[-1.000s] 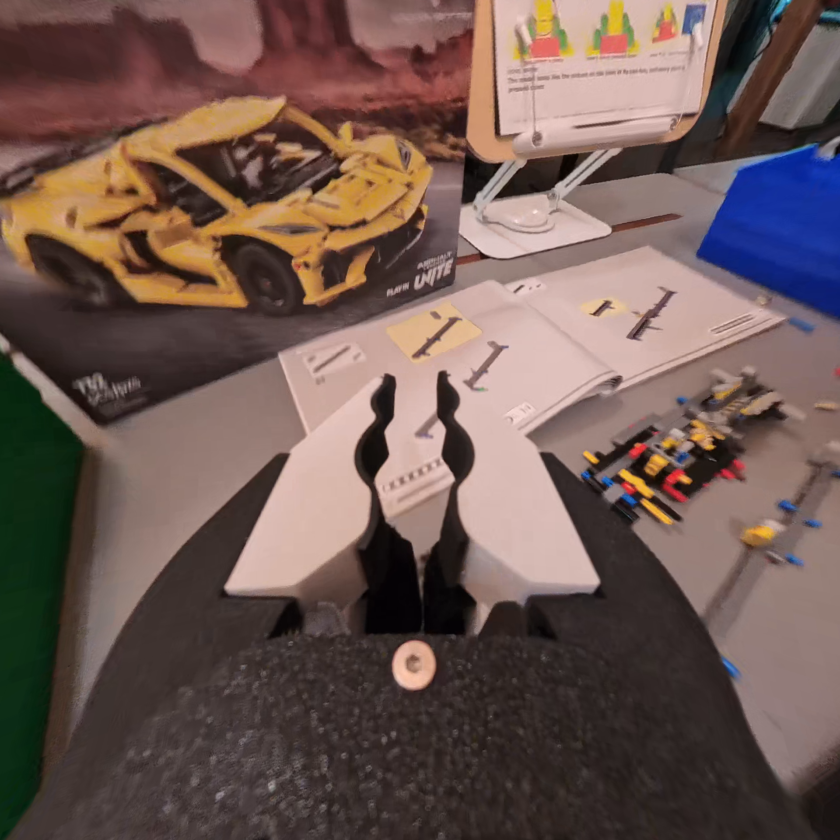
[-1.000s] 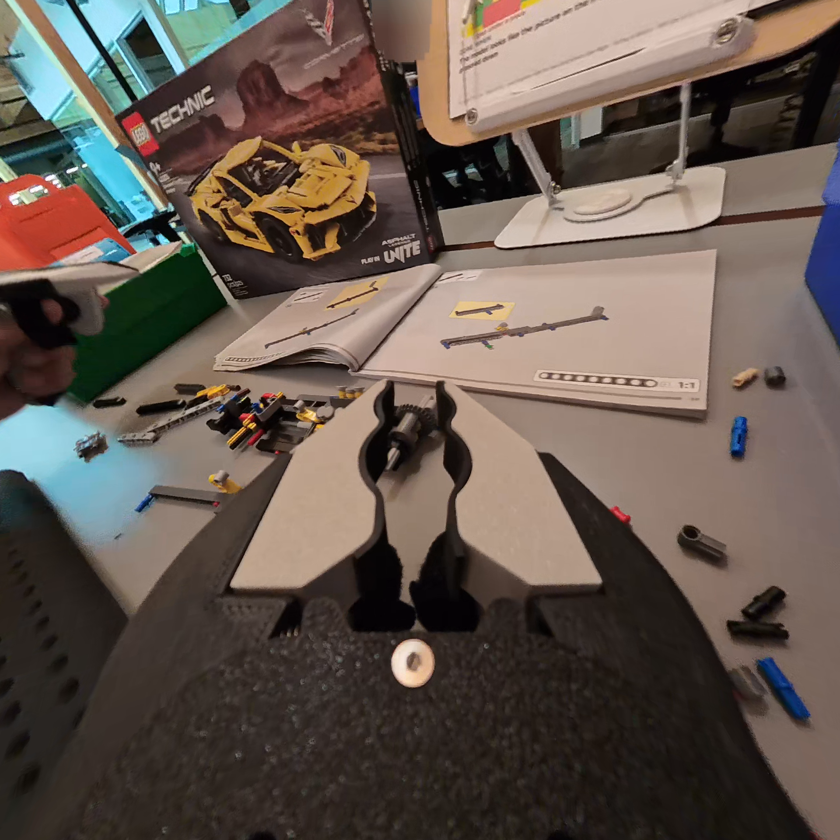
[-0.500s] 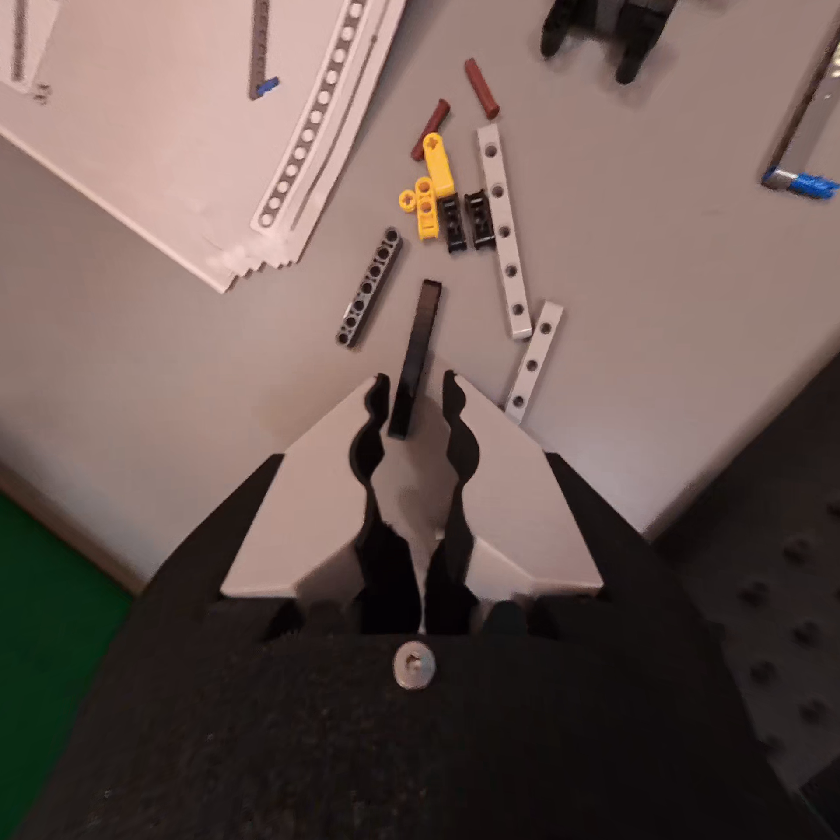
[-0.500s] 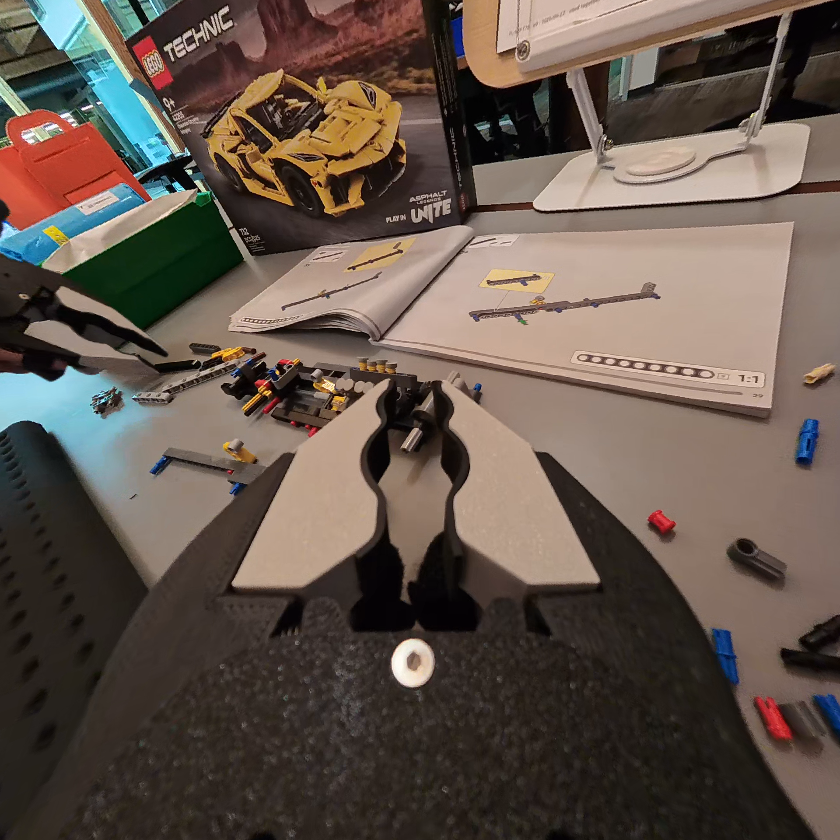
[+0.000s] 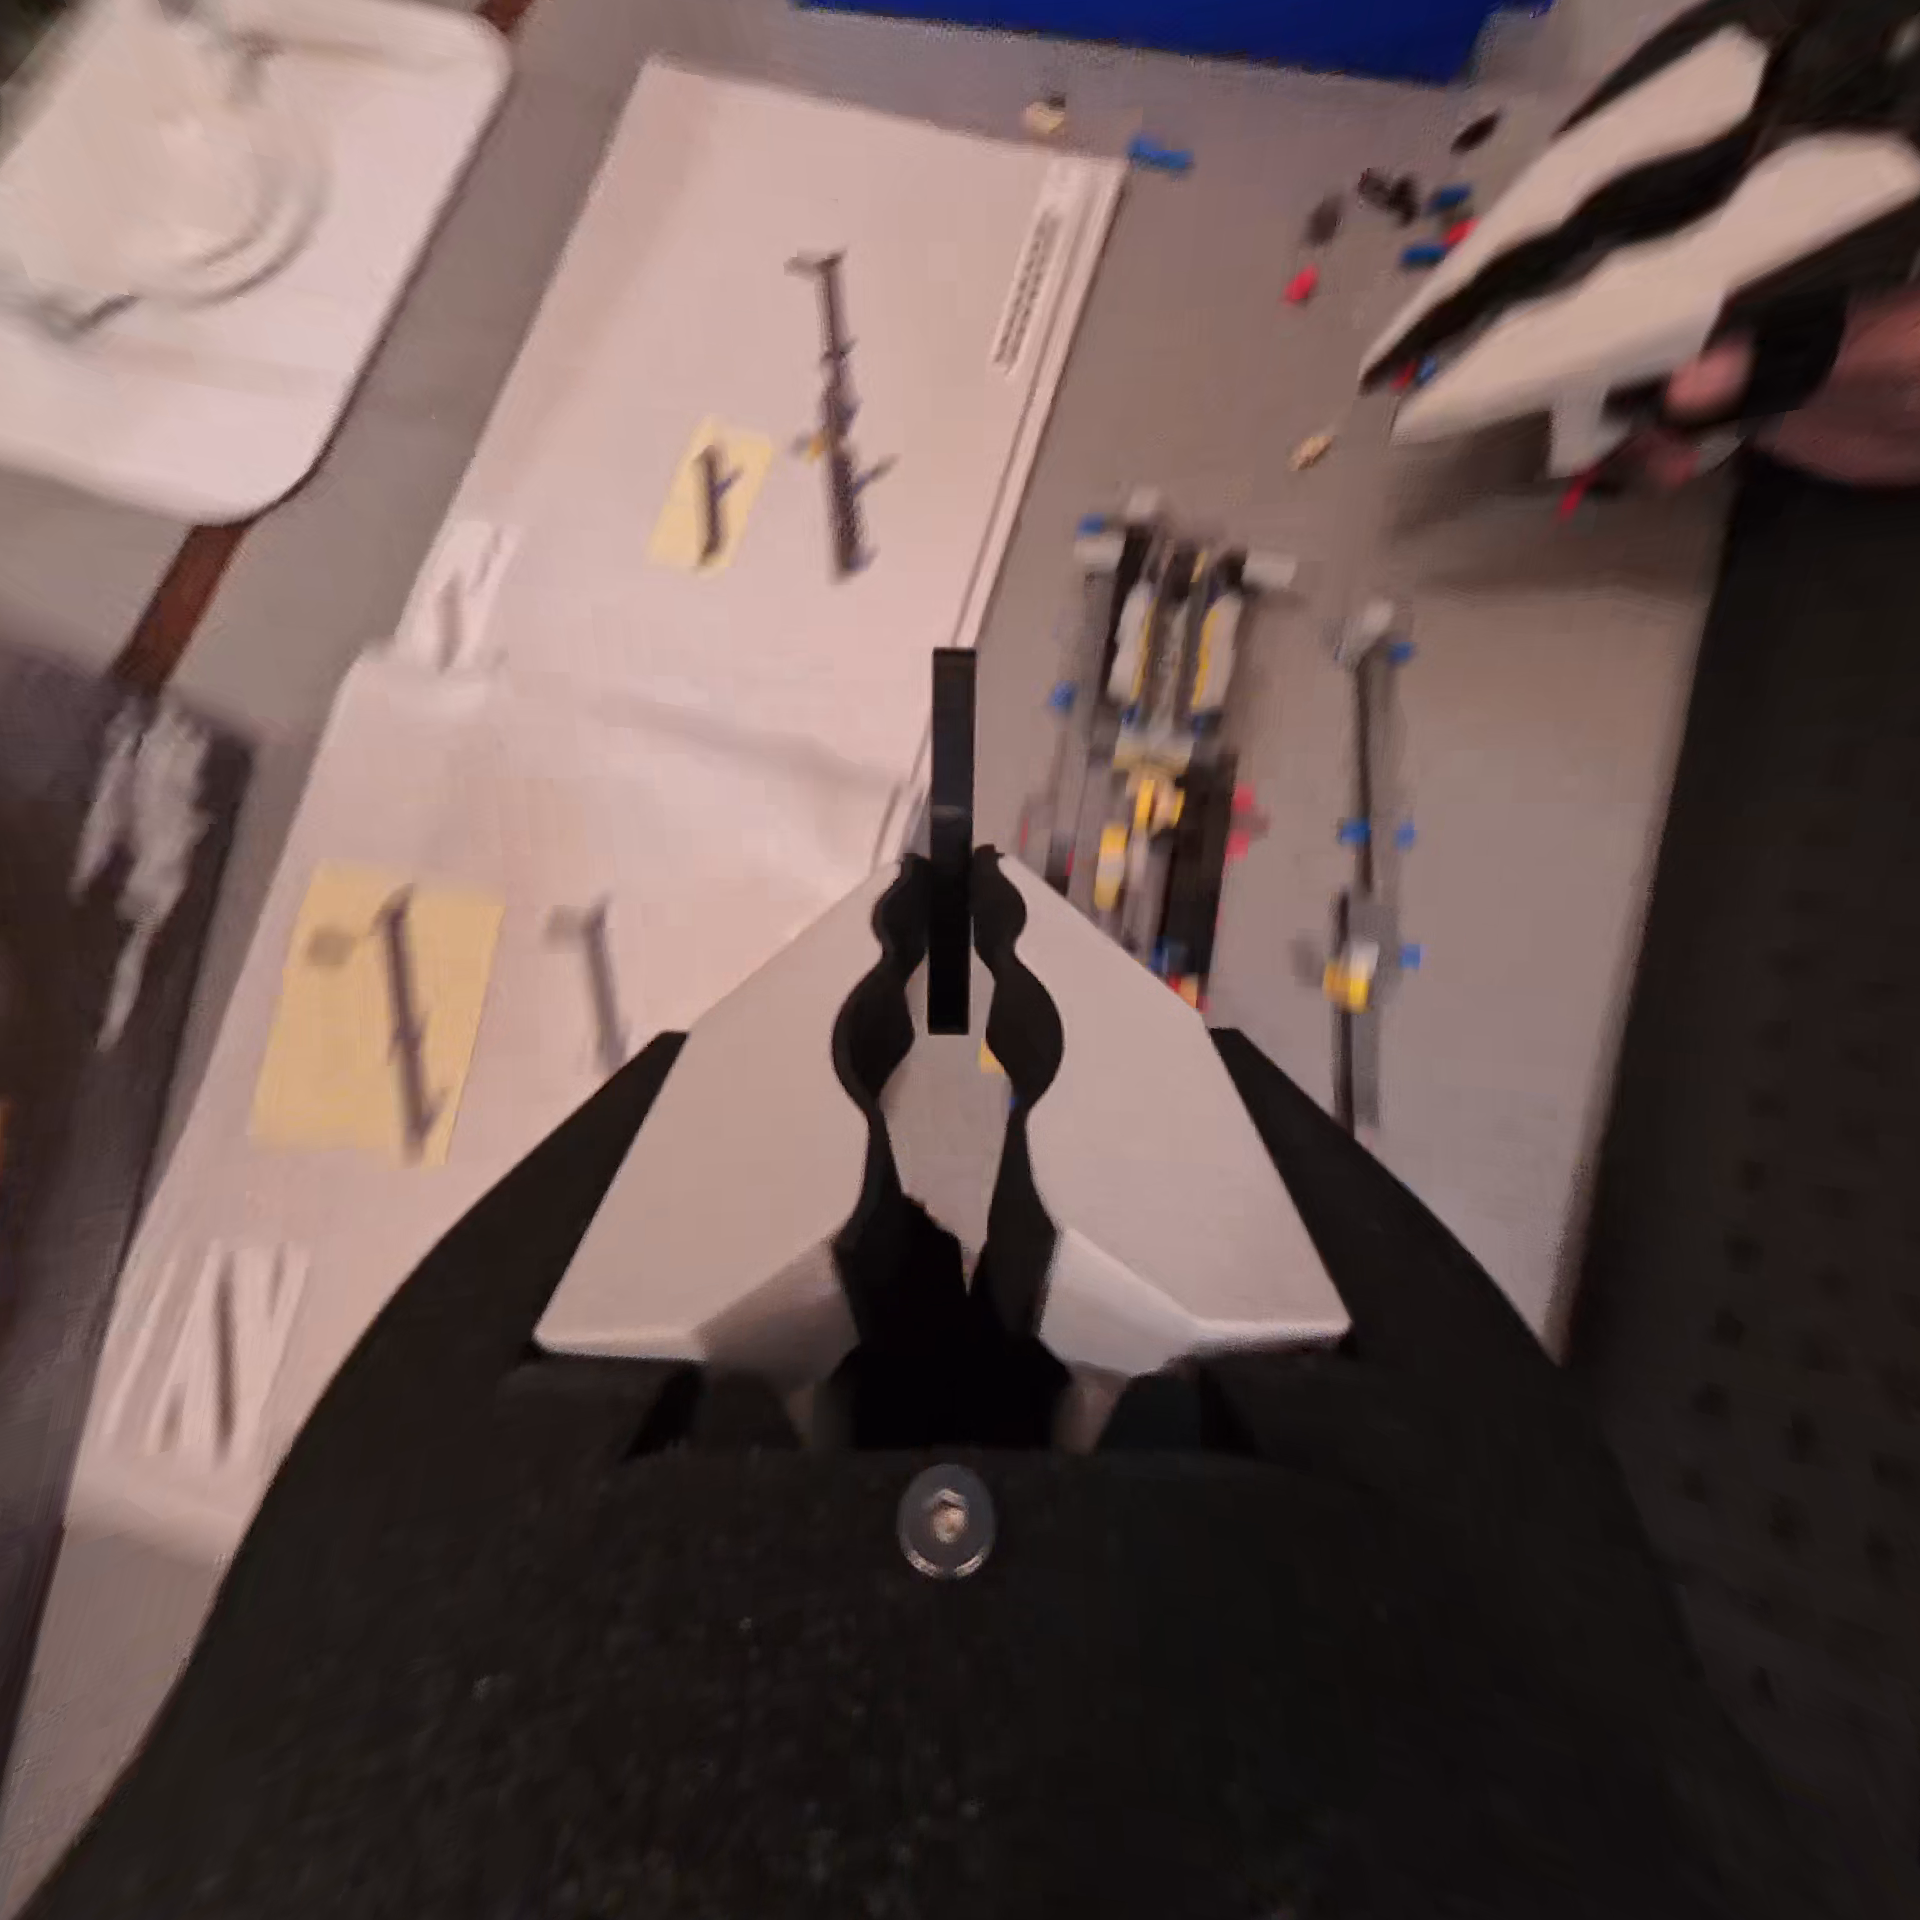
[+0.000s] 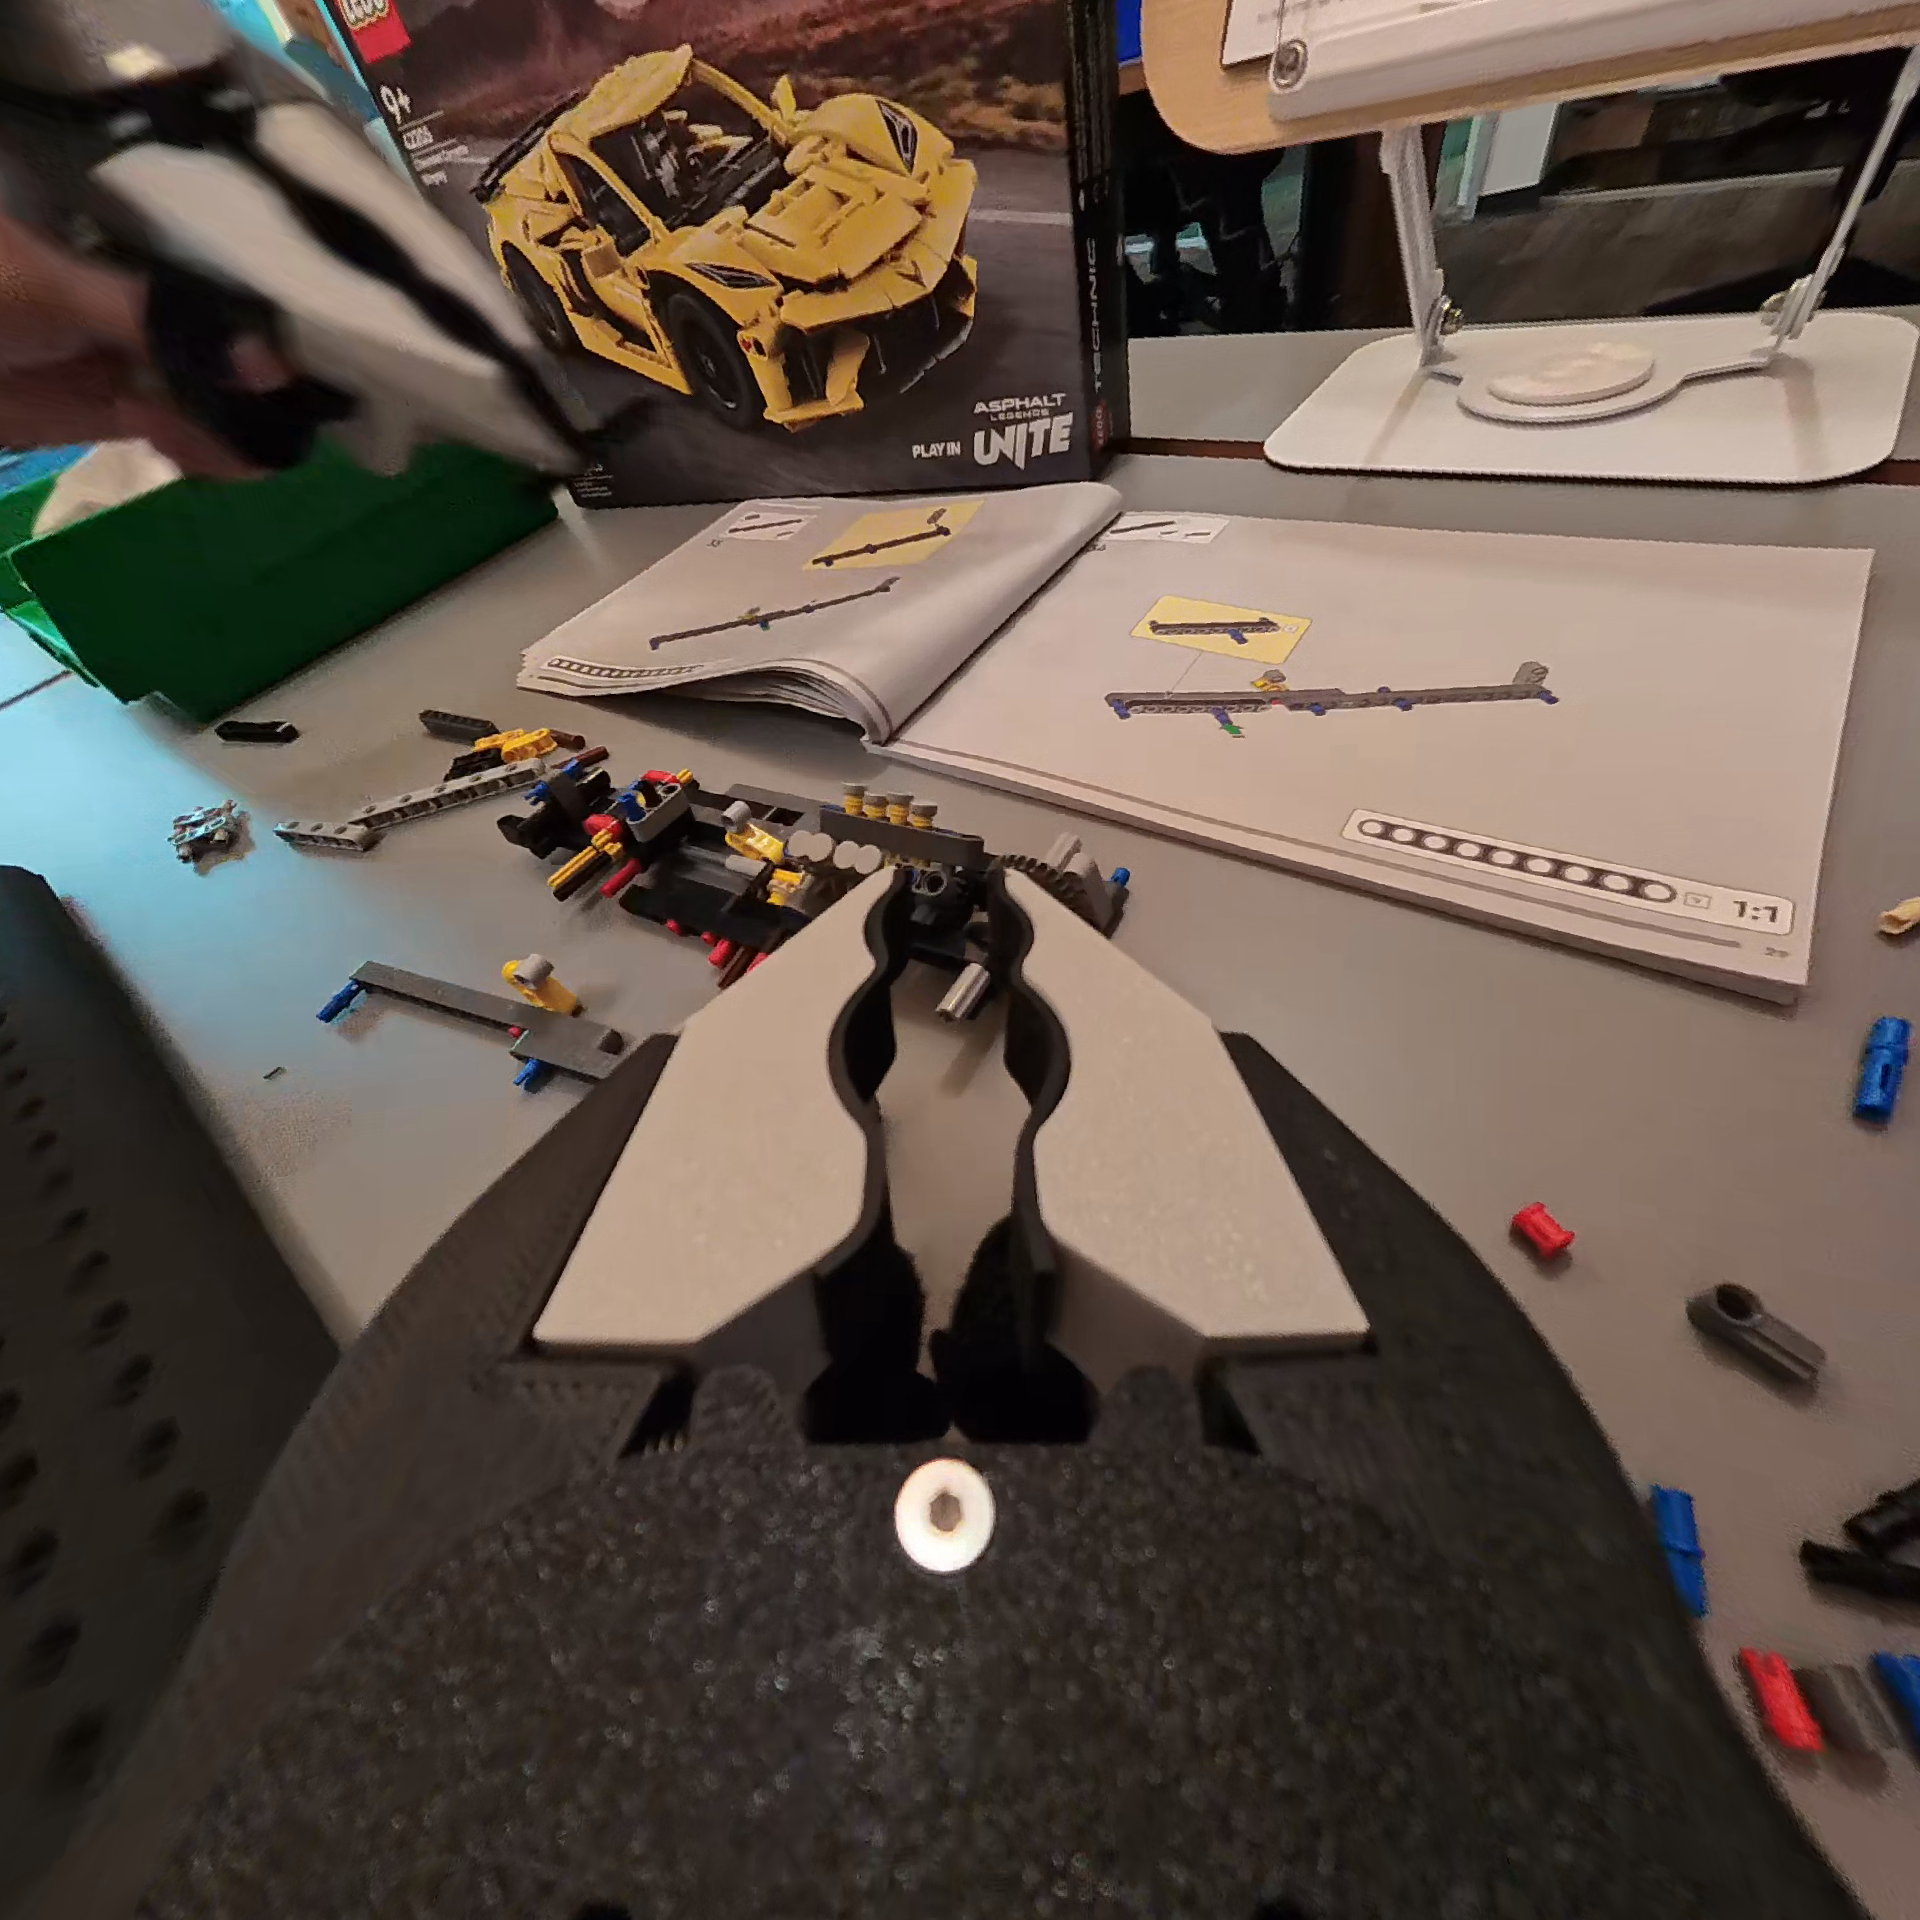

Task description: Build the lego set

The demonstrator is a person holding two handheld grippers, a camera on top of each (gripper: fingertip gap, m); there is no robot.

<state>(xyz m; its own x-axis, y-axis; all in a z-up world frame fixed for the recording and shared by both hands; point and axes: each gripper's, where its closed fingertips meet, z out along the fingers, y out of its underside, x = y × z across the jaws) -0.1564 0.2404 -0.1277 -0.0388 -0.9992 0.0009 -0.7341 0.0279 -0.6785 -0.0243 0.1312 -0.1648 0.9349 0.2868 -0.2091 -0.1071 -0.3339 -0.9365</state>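
Observation:
My left gripper (image 5: 948,883) is shut on a thin black beam (image 5: 953,727) and holds it in the air over the edge of the open manual (image 5: 727,623). The half-built chassis (image 5: 1153,779) lies just right of the beam. My right gripper (image 6: 948,894) is shut on a small grey axle piece (image 6: 961,1000) and sits low at the near right end of the chassis (image 6: 727,862). A long grey beam with blue pins (image 6: 478,1013) lies in front of the chassis. The left gripper shows blurred at upper left in the right wrist view (image 6: 520,416).
The set's box (image 6: 779,260) and a green bin (image 6: 260,592) stand at the back left, a white stand base (image 6: 1590,405) at the back right. Loose pins lie at right: blue (image 6: 1881,1081), red (image 6: 1541,1231), dark grey (image 6: 1756,1335). A black mat (image 6: 104,1247) borders the table's near side. The left gripper's tips are roughly 20 cm from the right gripper's.
My left gripper shut on the black beam, lifted it off the table and swung over the manual and chassis. My right gripper moved down closer to the chassis with the axle piece.

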